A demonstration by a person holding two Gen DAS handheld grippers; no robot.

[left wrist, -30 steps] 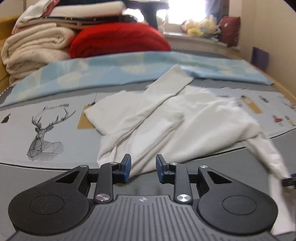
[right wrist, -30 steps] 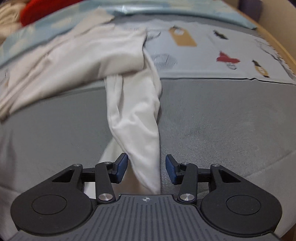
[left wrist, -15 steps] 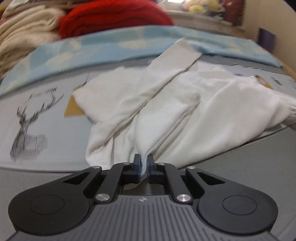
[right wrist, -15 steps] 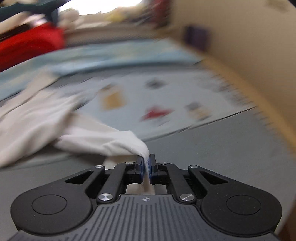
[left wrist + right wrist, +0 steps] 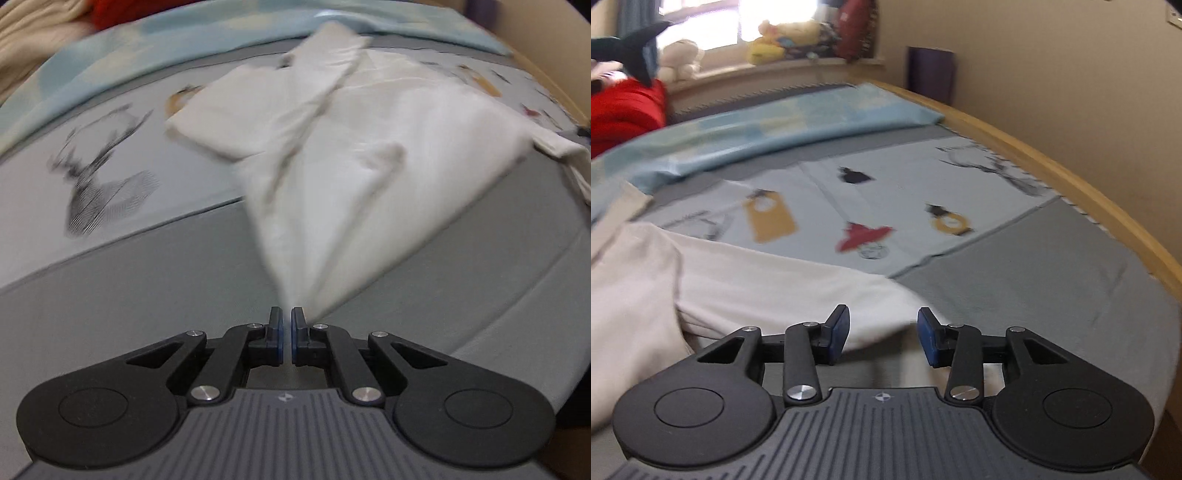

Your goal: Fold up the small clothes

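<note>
White garment (image 5: 369, 155) — a small cream-white top — lies spread on the grey bed cover (image 5: 147, 302), partly over the pale printed panel (image 5: 886, 206) with its deer drawing (image 5: 107, 184) and coloured tag pictures. One sleeve is folded across the body toward the far blue blanket (image 5: 155, 48). The near corner of the garment is drawn into a taut point that runs straight into the left gripper (image 5: 286, 328), whose blue-padded fingers are pressed nearly together on the cloth. The left wrist view is blurred by motion.

From the right wrist view, the right gripper (image 5: 882, 332) has its fingers spread wide, with nothing between the pads; a fold of the garment (image 5: 757, 288) lies on the cover just beyond and below them — whether it touches them cannot be told. Beyond the garment, past the printed panel, sits the blue blanket, then a red cushion (image 5: 624, 114) and soft toys (image 5: 783, 40) on the window sill. A wooden bed rail (image 5: 1071, 184) curves along the wall side of the garment.
</note>
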